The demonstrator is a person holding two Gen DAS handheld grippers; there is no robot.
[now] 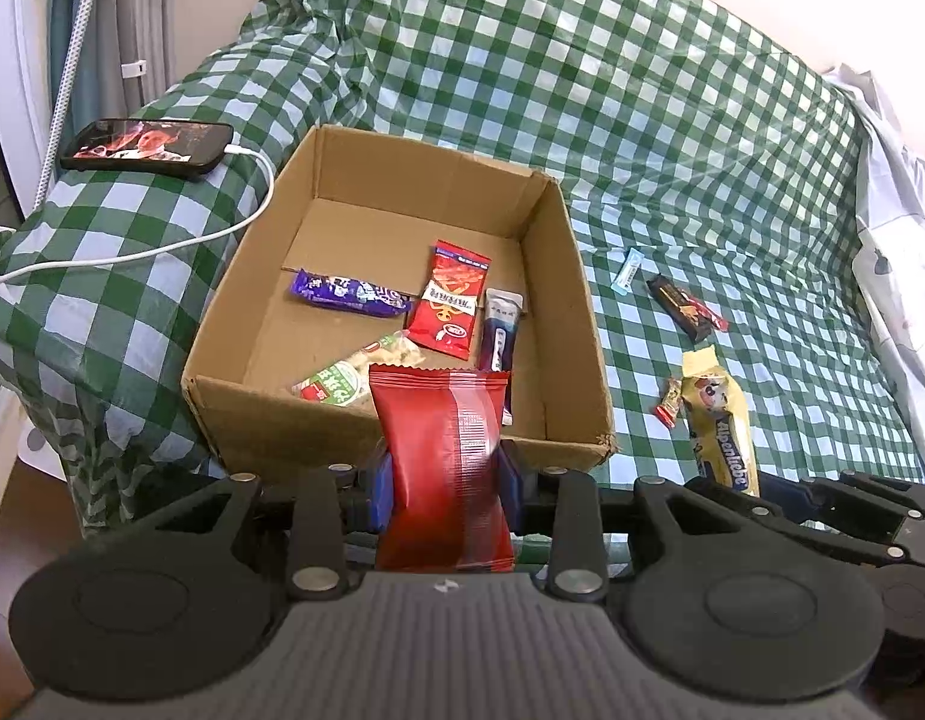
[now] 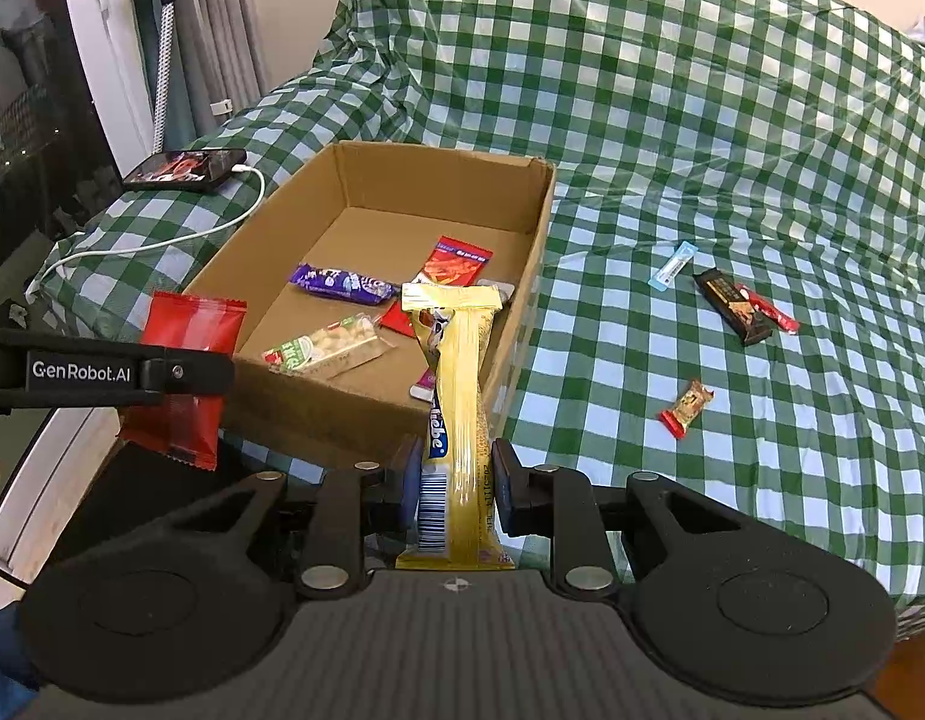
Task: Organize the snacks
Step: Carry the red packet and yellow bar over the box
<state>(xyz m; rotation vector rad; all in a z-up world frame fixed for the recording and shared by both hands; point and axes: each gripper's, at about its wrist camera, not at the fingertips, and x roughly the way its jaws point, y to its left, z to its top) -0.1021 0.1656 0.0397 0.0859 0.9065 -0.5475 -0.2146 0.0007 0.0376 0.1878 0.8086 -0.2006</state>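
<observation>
Red packet [image 1: 444,468] clamped between left gripper [image 1: 447,483] jaws; yellow packet [image 2: 462,450] between right gripper [image 2: 456,483] jaws.

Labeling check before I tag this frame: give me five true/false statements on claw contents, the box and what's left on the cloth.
1. The left claw is shut on the red packet. True.
2. The right claw is open. False: it grips the yellow Alpenliebe pack.
3. The cardboard box holds no snacks. False: the purple bar and others lie inside.
4. The black bar lies on the checked cloth, outside the box. True.
5. The phone is unplugged. False: a white cable is plugged in.
</observation>
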